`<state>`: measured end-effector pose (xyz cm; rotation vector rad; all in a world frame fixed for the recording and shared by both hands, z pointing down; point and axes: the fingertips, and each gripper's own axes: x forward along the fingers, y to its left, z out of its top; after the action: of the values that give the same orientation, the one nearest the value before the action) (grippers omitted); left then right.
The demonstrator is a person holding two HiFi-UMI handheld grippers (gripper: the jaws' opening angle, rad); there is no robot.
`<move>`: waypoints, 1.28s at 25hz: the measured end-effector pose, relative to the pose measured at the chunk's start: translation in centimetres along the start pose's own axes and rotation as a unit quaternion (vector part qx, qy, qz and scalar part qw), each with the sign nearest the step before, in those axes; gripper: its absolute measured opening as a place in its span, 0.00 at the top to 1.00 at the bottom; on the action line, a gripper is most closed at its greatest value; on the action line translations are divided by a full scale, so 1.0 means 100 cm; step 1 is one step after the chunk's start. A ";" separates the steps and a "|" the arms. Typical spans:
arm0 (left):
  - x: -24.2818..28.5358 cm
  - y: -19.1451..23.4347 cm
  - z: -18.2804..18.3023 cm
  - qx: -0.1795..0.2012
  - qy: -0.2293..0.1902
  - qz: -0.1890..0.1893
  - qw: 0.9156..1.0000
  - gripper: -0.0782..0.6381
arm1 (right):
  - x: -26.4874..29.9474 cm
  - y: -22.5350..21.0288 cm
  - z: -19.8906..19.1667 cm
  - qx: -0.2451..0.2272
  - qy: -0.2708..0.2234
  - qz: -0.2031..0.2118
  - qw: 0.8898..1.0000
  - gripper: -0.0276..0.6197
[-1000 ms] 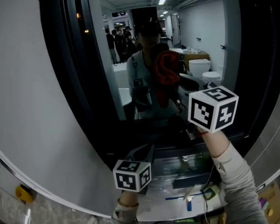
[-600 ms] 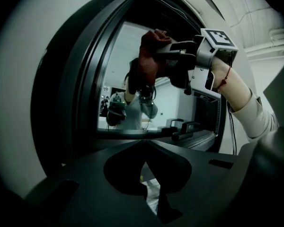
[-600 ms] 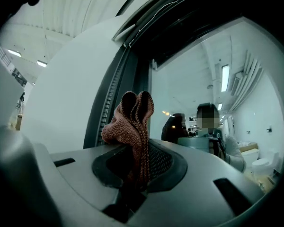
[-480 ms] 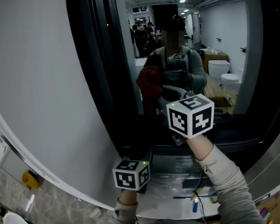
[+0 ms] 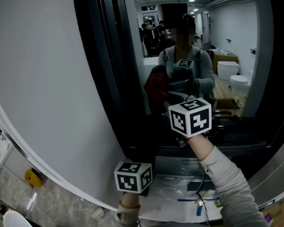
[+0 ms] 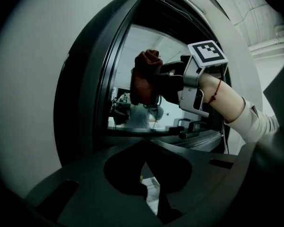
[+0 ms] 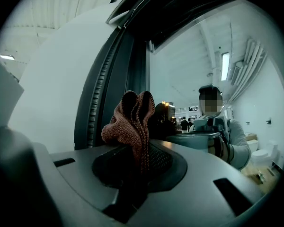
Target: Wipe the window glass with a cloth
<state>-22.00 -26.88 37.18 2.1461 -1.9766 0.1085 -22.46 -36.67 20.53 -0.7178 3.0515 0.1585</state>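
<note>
A reddish-brown knitted cloth (image 7: 132,117) is bunched between the jaws of my right gripper (image 7: 137,160), which is shut on it. The left gripper view shows the cloth (image 6: 144,77) pressed to the window glass (image 6: 132,112) near the dark left frame. In the head view the cloth (image 5: 156,86) sits left of the right gripper's marker cube (image 5: 190,117). My left gripper (image 6: 144,174) hangs lower, below the sill, with its jaws together and nothing in them. Its cube (image 5: 132,176) is at the bottom centre.
The glass (image 5: 227,56) mirrors a person and a lit room. A thick black frame (image 5: 104,70) borders it on the left, next to a white wall (image 5: 38,79). Below the sill lie plastic sheets and small tools (image 5: 189,195). A yellow item (image 5: 32,176) sits lower left.
My right gripper has carried the cloth leftward across the glass, toward the left frame. The left gripper has stayed low in about the same place.
</note>
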 end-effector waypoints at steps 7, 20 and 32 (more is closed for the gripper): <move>0.004 -0.009 0.005 0.004 -0.004 -0.009 1.000 0.88 | -0.015 -0.012 -0.005 -0.001 0.001 -0.010 1.000 0.88; 0.034 -0.055 0.006 0.018 0.000 -0.060 0.998 0.88 | -0.084 -0.075 -0.022 0.014 -0.003 -0.074 0.997 0.88; 0.069 -0.109 0.001 0.028 0.012 -0.119 0.992 0.88 | -0.163 -0.147 -0.029 0.025 -0.010 -0.155 0.988 0.88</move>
<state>-10.57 -32.89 37.32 2.3856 -1.7076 0.1500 -1.29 -42.76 22.39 -1.1634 2.8632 0.0859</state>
